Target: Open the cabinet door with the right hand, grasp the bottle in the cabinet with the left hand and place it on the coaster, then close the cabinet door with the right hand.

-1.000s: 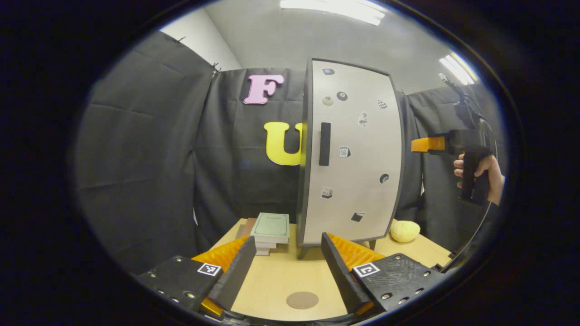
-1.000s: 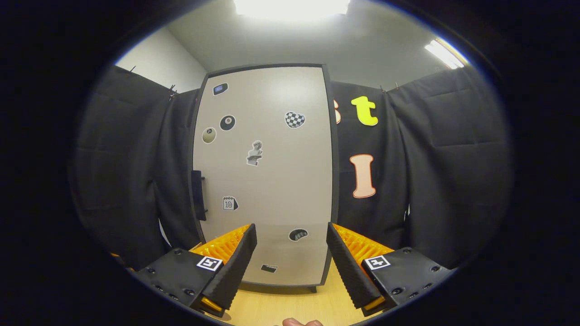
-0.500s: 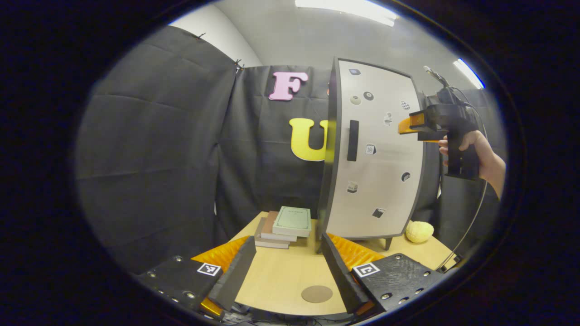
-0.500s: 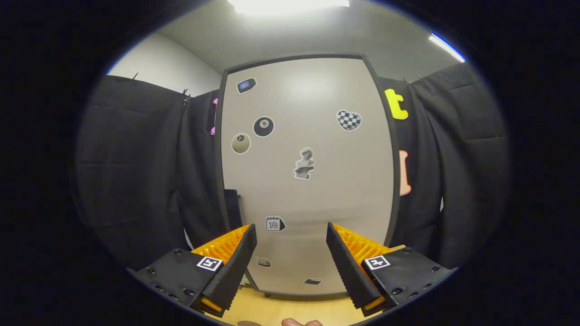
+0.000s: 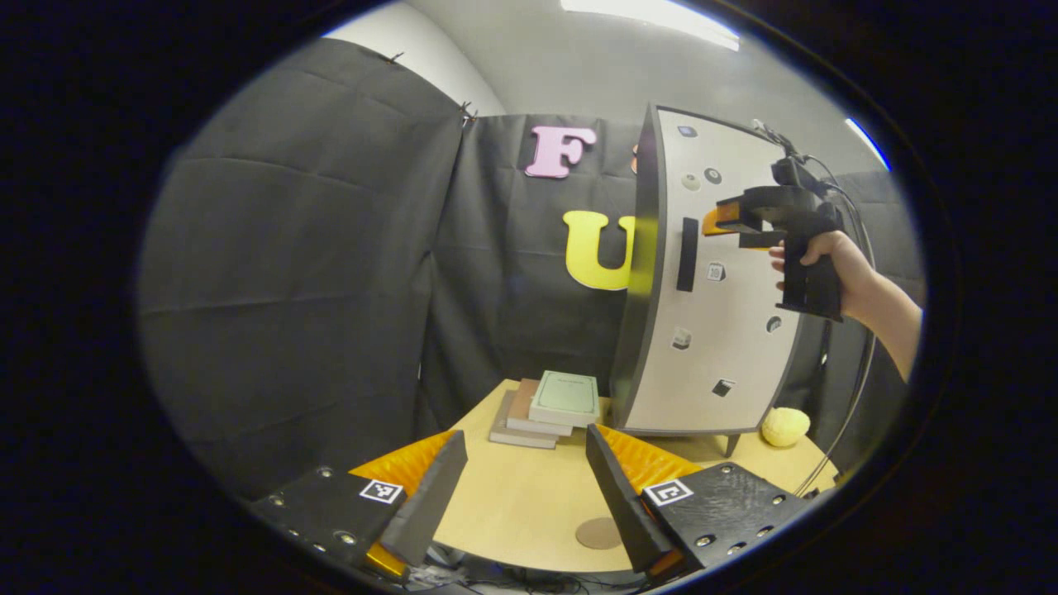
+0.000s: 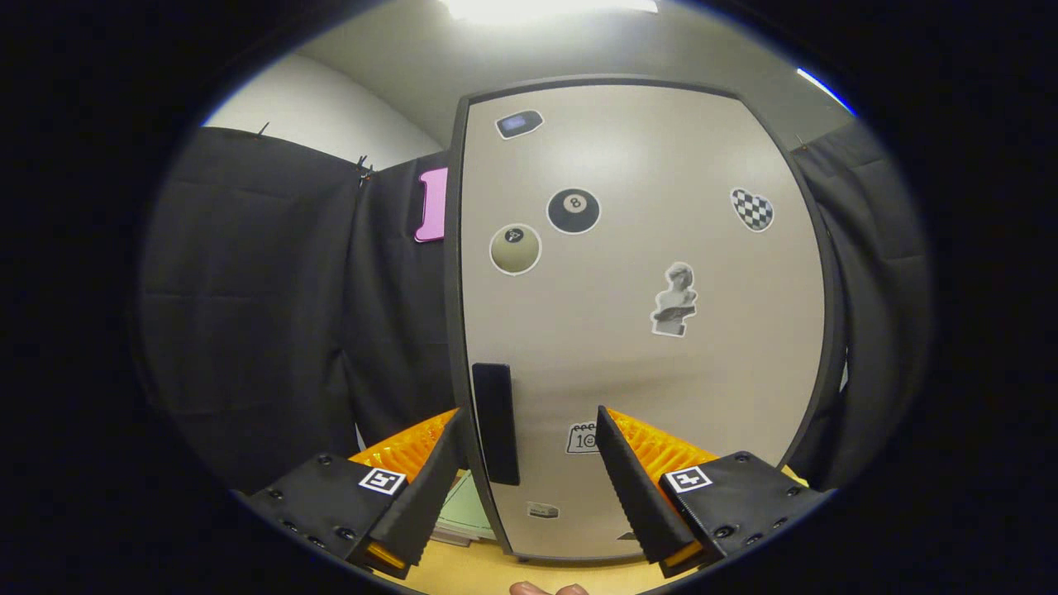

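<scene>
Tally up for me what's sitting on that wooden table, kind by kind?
Cabinet: 1
Stacked books: 3
Round brown coaster: 1
Yellow ball-like lump: 1
Total: 6

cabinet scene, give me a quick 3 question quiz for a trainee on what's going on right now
1. True or false: the cabinet door is closed.
2. Which item lies on the table nearest the left gripper? A) coaster B) stack of books C) yellow ball
3. Fill in: the right gripper is open, with the door's black ______ showing between its fingers.

Key: 1 true; 2 A; 3 handle
</scene>
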Demonstrator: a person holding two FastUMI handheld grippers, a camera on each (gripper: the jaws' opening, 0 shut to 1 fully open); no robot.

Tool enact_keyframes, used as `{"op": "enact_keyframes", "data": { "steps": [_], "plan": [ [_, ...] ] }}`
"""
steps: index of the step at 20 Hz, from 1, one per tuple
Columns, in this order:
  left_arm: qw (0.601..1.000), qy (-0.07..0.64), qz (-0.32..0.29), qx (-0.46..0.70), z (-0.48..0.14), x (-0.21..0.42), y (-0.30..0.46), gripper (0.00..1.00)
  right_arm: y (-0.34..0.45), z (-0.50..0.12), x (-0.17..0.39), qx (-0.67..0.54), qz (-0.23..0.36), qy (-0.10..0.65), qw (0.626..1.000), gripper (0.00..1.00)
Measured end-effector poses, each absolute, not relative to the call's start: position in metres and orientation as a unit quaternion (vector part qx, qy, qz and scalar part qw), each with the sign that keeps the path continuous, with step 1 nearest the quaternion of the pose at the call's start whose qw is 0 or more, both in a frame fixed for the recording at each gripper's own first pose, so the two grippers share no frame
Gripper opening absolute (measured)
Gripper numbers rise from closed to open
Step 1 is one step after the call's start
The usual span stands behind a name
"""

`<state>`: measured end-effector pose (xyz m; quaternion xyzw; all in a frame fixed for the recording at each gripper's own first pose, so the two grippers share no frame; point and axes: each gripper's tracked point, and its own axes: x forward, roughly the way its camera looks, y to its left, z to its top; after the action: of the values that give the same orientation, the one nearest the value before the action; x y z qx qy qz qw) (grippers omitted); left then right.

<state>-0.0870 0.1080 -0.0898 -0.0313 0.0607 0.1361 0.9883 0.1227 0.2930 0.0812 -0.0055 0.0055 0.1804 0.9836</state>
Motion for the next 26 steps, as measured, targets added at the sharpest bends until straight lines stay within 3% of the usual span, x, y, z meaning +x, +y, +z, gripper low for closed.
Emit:
{"op": "enact_keyframes", "data": {
  "steps": [10, 12, 14, 16, 17, 18, 19, 20, 24, 25, 26],
  "plan": [
    [0.981, 0.072, 0.176, -0.049, -0.104, -0.094, 0.153, 0.86, 0.321, 0.054, 0.167, -0.047, 0.151, 0.018, 0.987, 0.98],
    [0.980, 0.072, 0.182, -0.043, -0.103, -0.093, 0.159, 0.86, 0.323, 0.050, 0.174, -0.050, 0.147, 0.024, 0.988, 0.92],
    [0.980, 0.073, 0.183, -0.036, -0.102, -0.093, 0.162, 0.90, 0.326, 0.046, 0.176, -0.047, 0.147, 0.030, 0.988, 0.80],
    [0.980, 0.073, 0.181, -0.031, -0.101, -0.091, 0.163, 0.90, 0.330, 0.046, 0.178, -0.045, 0.149, 0.030, 0.987, 0.60],
    [0.981, 0.073, 0.180, -0.030, -0.101, -0.089, 0.163, 0.86, 0.334, 0.048, 0.177, -0.044, 0.156, 0.028, 0.986, 0.59],
    [0.981, 0.073, 0.178, -0.029, -0.100, -0.088, 0.163, 0.90, 0.338, 0.045, 0.178, -0.045, 0.162, 0.031, 0.985, 0.45],
    [0.981, 0.072, 0.177, -0.029, -0.099, -0.085, 0.162, 0.90, 0.334, 0.046, 0.177, -0.050, 0.150, 0.032, 0.987, 0.47],
    [0.982, 0.072, 0.175, -0.028, -0.099, -0.084, 0.161, 0.90, 0.335, 0.046, 0.174, -0.046, 0.150, 0.034, 0.987, 0.38],
    [0.983, 0.066, 0.172, -0.020, -0.094, -0.082, 0.158, 0.86, 0.334, 0.044, 0.176, -0.036, 0.158, 0.046, 0.986, 0.30],
    [0.983, 0.065, 0.172, -0.021, -0.094, -0.082, 0.157, 0.86, 0.337, 0.043, 0.181, -0.032, 0.164, 0.046, 0.985, 0.22],
    [0.983, 0.065, 0.172, -0.022, -0.095, -0.083, 0.156, 0.86, 0.335, 0.043, 0.176, -0.028, 0.170, 0.051, 0.984, 0.23]
  ]
}}
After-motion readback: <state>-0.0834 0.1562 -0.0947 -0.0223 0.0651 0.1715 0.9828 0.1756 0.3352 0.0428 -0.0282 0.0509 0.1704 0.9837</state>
